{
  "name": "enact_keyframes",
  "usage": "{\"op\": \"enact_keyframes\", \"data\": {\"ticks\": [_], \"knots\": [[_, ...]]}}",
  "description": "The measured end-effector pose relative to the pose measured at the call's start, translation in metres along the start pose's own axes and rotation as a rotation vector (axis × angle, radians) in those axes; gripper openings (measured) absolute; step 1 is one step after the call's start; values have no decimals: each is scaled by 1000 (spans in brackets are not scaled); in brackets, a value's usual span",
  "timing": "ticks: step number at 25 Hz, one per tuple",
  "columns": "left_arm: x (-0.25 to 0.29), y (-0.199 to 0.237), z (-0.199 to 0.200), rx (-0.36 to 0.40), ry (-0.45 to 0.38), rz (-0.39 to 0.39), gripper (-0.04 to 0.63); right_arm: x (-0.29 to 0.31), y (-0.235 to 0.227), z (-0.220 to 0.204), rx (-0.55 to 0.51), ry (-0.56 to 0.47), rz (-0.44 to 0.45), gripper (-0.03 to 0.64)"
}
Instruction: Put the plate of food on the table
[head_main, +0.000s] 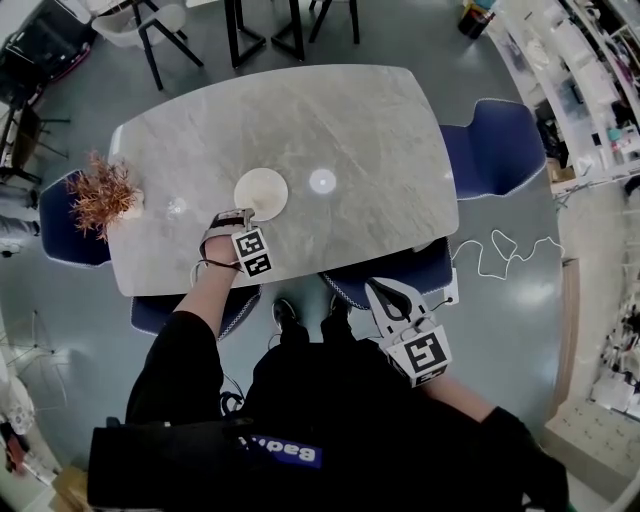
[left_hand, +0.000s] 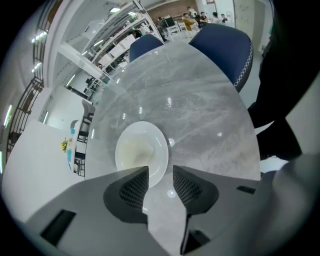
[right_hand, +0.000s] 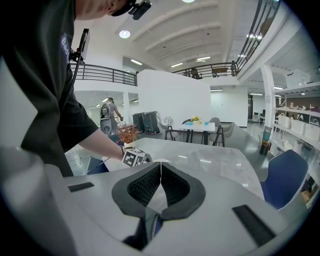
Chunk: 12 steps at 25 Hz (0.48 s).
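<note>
A round white plate (head_main: 261, 193) with a pale yellowish patch in its middle lies flat on the grey marble table (head_main: 340, 120), near the front edge. My left gripper (head_main: 231, 220) sits just in front of its near rim. In the left gripper view the plate (left_hand: 141, 151) is right beyond the tips, and the left gripper (left_hand: 160, 176) is open, its pads apart and pressing on nothing. My right gripper (head_main: 384, 297) hangs off the table's front edge, over a blue chair. In the right gripper view the right gripper (right_hand: 160, 168) is shut with nothing in it.
A dried reddish plant (head_main: 103, 195) in a small pot stands at the table's left end. Blue chairs (head_main: 495, 145) stand at the right end, the left end and along the front edge. A white cable (head_main: 505, 250) trails on the floor to the right.
</note>
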<state>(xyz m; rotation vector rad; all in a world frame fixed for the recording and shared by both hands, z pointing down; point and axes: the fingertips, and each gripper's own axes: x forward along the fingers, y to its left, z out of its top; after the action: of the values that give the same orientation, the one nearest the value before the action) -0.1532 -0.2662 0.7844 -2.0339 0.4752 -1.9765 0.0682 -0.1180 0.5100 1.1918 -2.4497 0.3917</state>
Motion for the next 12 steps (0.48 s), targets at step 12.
{"op": "enact_keyframes", "data": {"ticks": [12], "knots": [[-103,-9,31,-566,-285,-29,138,2,15,32,19,-53,55,12]]}}
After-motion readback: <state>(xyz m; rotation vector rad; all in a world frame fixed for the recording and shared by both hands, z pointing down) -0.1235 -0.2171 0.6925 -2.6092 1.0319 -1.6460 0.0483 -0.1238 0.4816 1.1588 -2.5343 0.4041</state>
